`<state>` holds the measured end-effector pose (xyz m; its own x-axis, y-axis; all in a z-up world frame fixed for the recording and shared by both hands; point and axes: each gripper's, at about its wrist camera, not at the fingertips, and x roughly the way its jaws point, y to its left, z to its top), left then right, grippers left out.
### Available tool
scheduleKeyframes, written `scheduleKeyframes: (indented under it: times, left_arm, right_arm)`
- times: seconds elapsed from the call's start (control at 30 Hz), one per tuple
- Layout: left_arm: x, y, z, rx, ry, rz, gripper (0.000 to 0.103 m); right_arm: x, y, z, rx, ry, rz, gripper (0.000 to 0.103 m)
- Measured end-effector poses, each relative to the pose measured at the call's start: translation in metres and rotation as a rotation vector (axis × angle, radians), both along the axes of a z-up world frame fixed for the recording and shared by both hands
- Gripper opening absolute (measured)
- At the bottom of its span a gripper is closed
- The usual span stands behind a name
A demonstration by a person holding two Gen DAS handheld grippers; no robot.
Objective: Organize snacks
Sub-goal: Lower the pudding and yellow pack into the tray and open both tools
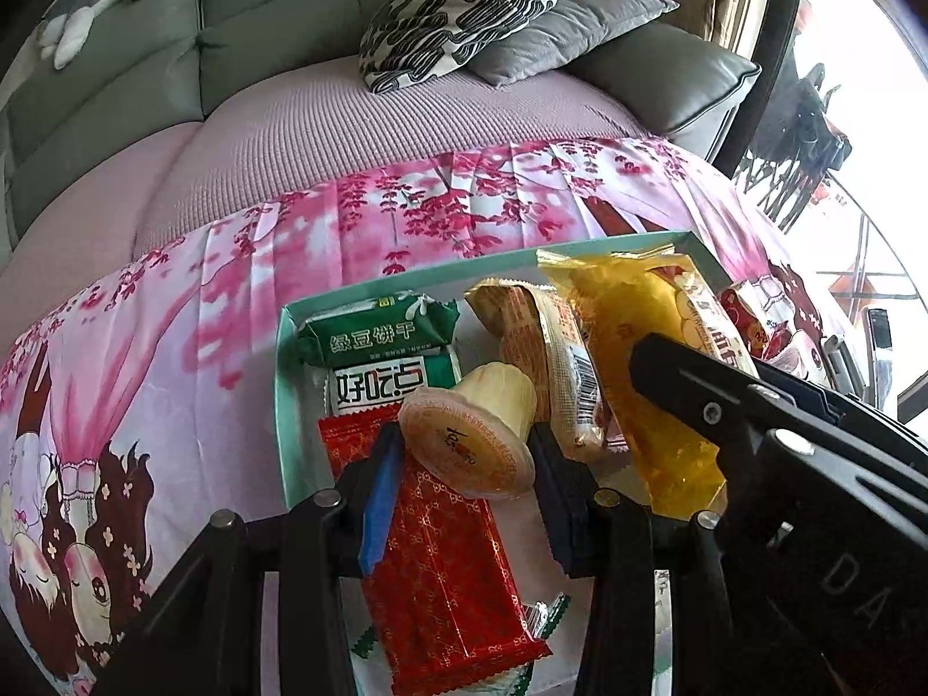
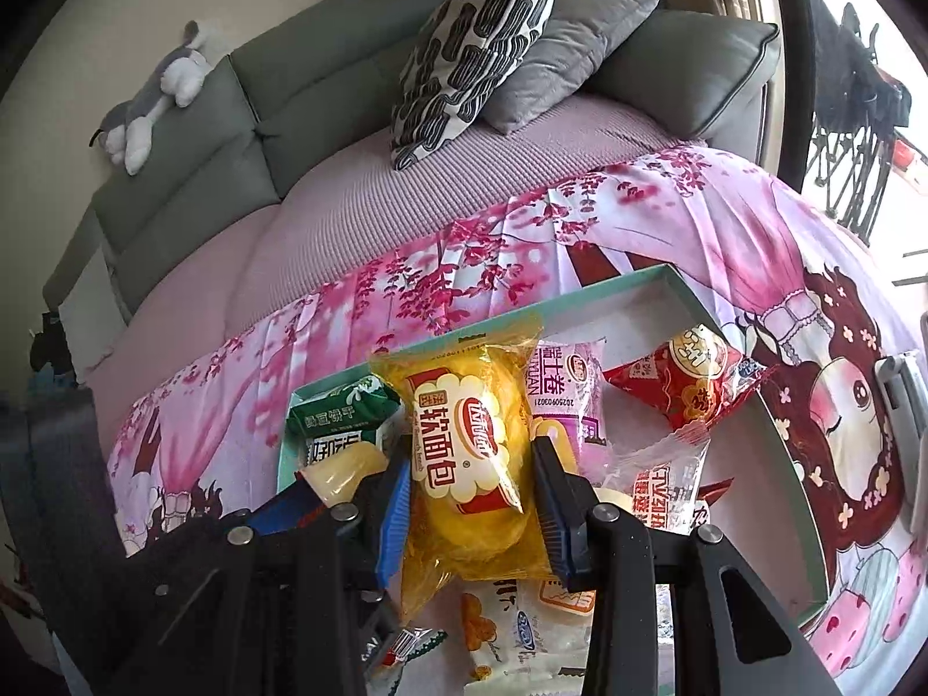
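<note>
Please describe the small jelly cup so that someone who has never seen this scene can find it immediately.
Find the shallow green box on the pink flowered cloth in front of the sofa. Above its near end, the left gripper holds the jelly cup between its fingers. It is the only small, round, pale yellow plastic cup with an orange printed lid; everything around it is a flat wrapped packet.

Bright daylight from window [image 1: 858, 116] at right, blown out. Fisheye bends edges, dark corners. Centre sharp.
</note>
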<state>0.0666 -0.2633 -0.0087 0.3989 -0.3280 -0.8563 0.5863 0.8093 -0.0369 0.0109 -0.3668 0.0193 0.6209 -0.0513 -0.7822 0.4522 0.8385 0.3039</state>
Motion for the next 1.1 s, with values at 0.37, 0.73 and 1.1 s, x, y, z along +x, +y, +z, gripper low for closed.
scheduleKeyframes:
  times: [0.37, 0.73, 1.1]
  left_arm:
    - [0.0, 0.002, 0.001, 0.005, -0.003, 0.012, 0.046]
    - [0.0, 0.006, 0.004, 0.017, 0.006, 0.038, 0.068]
    - [0.003, 0.017, 0.017, 0.045, 0.009, 0.079, 0.069]
  right_arm:
    - [0.002, 0.002, -0.004, 0.008, 0.028, 0.008, 0.042]
    - [0.004, 0.004, -0.009, 0.005, 0.065, 0.025, 0.049]
    - [0.001, 0.005, -0.002, -0.007, 0.048, 0.024, 0.058]
